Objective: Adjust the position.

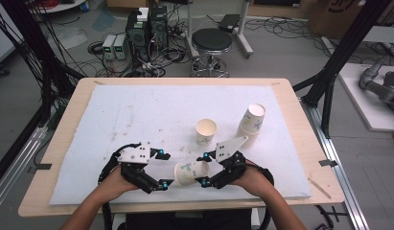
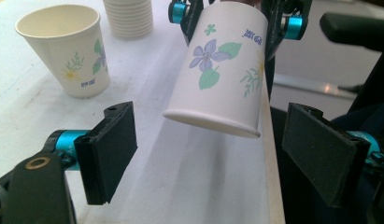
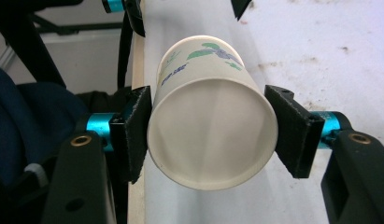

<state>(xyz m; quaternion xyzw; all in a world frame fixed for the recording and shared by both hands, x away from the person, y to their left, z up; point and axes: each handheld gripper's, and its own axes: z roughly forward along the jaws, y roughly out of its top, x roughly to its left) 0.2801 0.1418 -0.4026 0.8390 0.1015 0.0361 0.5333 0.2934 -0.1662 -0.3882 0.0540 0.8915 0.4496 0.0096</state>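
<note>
White padding is covering the desk (image 1: 137,110). Right gripper (image 1: 202,170) is pinching a paper cup (image 1: 191,173) near its base, lying sideways just above the pad. Left gripper (image 1: 162,168) is waiting, jaws spread, rim between them untouched. Judged: handover step; next, close squarely without crushing.

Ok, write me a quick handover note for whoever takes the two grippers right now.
Right gripper: shut on a white flower-printed paper cup, held on its side above the white foam mat, its mouth toward the left gripper.
Left gripper: open, holding nothing, jaws either side of that cup's mouth without touching.
One matching upright cup stands mid-mat; the stack of cups is behind it to the right.
Done: one cup set out. Left: probably place the held cup upright.
</note>
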